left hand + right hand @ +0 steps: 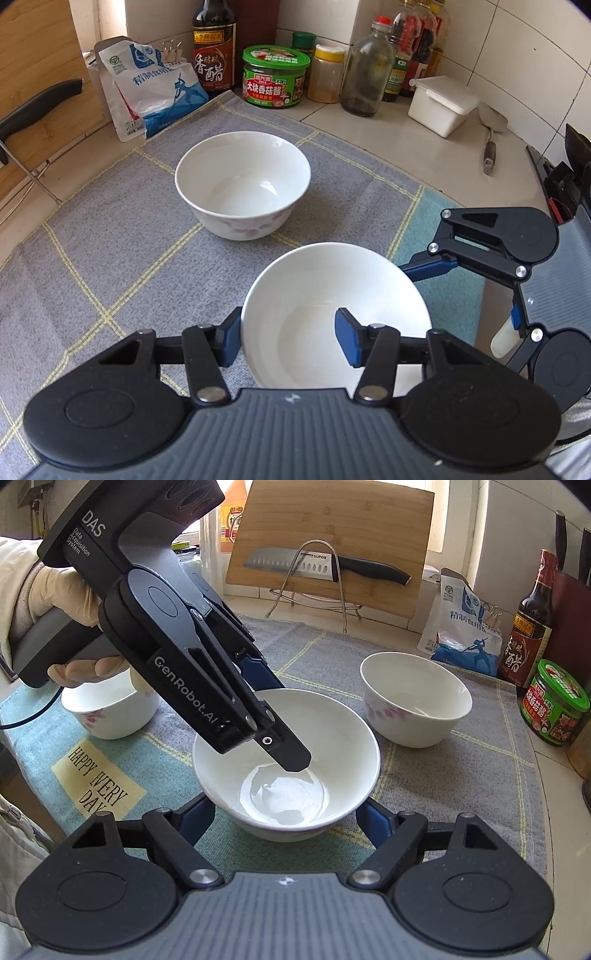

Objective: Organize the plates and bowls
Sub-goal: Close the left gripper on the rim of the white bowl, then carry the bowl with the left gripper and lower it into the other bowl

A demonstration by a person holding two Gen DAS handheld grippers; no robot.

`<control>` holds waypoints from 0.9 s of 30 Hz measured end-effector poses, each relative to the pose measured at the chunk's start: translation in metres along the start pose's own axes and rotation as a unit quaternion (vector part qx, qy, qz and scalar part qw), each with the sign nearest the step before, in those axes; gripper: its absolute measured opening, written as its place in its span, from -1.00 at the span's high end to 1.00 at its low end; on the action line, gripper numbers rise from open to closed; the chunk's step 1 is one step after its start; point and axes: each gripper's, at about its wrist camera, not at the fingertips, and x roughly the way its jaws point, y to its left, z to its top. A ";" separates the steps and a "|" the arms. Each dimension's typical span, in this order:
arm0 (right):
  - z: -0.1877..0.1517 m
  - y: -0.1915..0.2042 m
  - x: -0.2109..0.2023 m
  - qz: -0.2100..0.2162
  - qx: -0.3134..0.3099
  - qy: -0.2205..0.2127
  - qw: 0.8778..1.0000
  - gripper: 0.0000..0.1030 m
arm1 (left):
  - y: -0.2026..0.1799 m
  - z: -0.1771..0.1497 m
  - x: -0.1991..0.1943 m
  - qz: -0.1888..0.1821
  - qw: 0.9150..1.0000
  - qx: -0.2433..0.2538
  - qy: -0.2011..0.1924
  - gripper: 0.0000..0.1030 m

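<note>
Left claw: clamped on the wall of the middle bowl, one blue pad outside the rim, the other inside the bowl. The right-wrist view shows the inner finger reaching down toward the bowl's bottom.
Left hand: gloved, wrapped around the claw's handle above the cloth's left side.
Right claw: its two blue pads stand on either side of the same bowl, low by its base; whether they press on it I cannot tell. In the left-wrist view one of its fingers lies against the bowl's far right rim.
Middle bowl: white, upright, on the cloth near its front edge, between both claws.
Second bowl: white with pink flowers, upright, farther back on the cloth toward the jars, apart from both claws.
Third bowl: same pattern, at the cloth's left end, partly hidden behind the left hand.
Counter's back edge: salt bag, vinegar bottle, green-lidded jar, white box.
Behind the cloth: cutting board on a wire stand with a knife.
</note>
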 end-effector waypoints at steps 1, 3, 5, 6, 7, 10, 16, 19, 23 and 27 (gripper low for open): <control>0.000 0.000 0.000 0.000 0.001 0.001 1.000 -0.68 | 0.000 0.000 -0.001 -0.001 1.000 0.001 -0.001 0.00; 0.001 0.000 -0.001 0.003 0.007 0.003 1.000 -0.68 | 0.000 -0.001 -0.003 -0.003 1.000 0.002 -0.003 0.00; 0.003 0.001 -0.003 0.004 0.011 0.003 1.000 -0.68 | -0.001 -0.001 -0.006 -0.003 1.000 0.004 -0.006 0.00; 0.003 0.001 -0.003 0.005 0.012 0.004 1.000 -0.68 | 0.000 -0.002 -0.007 -0.003 1.000 0.004 -0.007 0.00; 0.005 0.002 -0.004 0.006 0.014 0.005 1.000 -0.68 | 0.000 -0.002 -0.009 -0.004 1.000 0.005 -0.008 0.00; 0.010 0.004 -0.004 0.008 0.012 0.010 1.000 -0.68 | 0.001 -0.005 -0.016 -0.004 1.000 0.003 -0.011 0.00; 0.022 0.014 -0.008 0.014 0.003 0.011 1.000 -0.68 | 0.006 -0.010 -0.035 0.001 1.000 -0.003 -0.023 0.00; 0.028 0.019 -0.010 0.020 -0.003 0.009 1.000 -0.68 | 0.010 -0.014 -0.045 0.004 1.000 -0.008 -0.028 0.00; 0.035 0.027 -0.009 0.026 -0.016 0.007 1.000 -0.68 | 0.016 -0.021 -0.059 0.011 0.999 -0.016 -0.034 0.00; 0.044 0.038 -0.007 0.031 -0.031 0.002 0.999 -0.68 | 0.023 -0.027 -0.074 0.021 0.999 -0.022 -0.044 0.00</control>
